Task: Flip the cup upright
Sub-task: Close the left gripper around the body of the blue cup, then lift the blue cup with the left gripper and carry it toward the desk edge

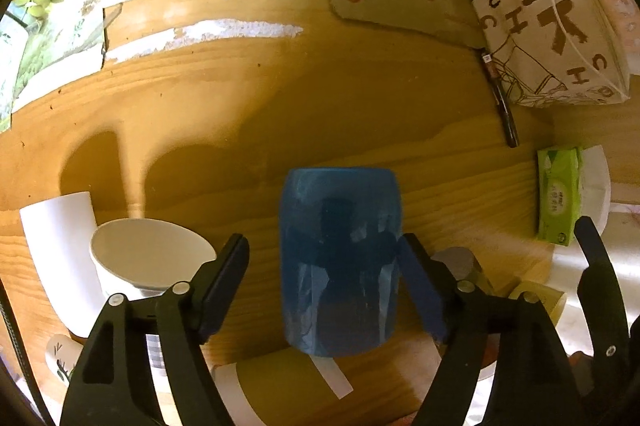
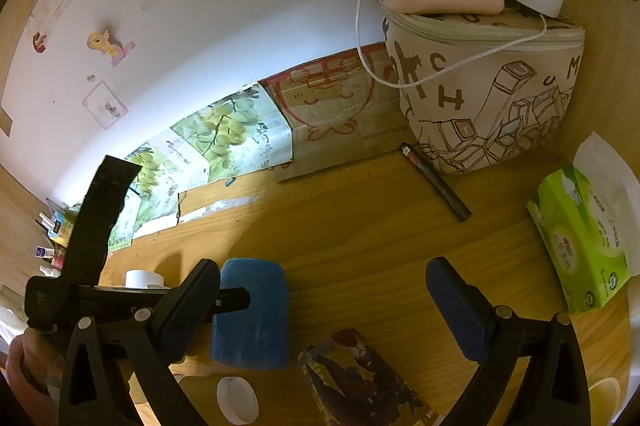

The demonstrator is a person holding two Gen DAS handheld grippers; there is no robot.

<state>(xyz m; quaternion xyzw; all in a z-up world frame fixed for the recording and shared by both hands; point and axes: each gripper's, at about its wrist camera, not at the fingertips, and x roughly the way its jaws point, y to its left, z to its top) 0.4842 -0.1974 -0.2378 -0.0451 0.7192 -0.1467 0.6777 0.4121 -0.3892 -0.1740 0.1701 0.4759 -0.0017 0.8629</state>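
Observation:
A blue cup (image 1: 340,258) stands on the wooden desk, and I cannot tell which end is up. In the left wrist view it sits between the fingers of my left gripper (image 1: 324,258). The jaws are open: the right pad is at the cup's side, the left pad is apart from it. The cup also shows in the right wrist view (image 2: 252,314), left of centre, with the left gripper's finger (image 2: 224,300) across it. My right gripper (image 2: 324,310) is open and empty, above the desk to the cup's right.
A white paper cup (image 1: 148,258) and a white tube (image 1: 60,258) stand left of the blue cup. A printed pouch (image 2: 488,98), a black pen (image 2: 436,182) and a green tissue pack (image 2: 580,242) lie at the right. A printed card (image 2: 360,382) and a white lid (image 2: 238,400) lie near.

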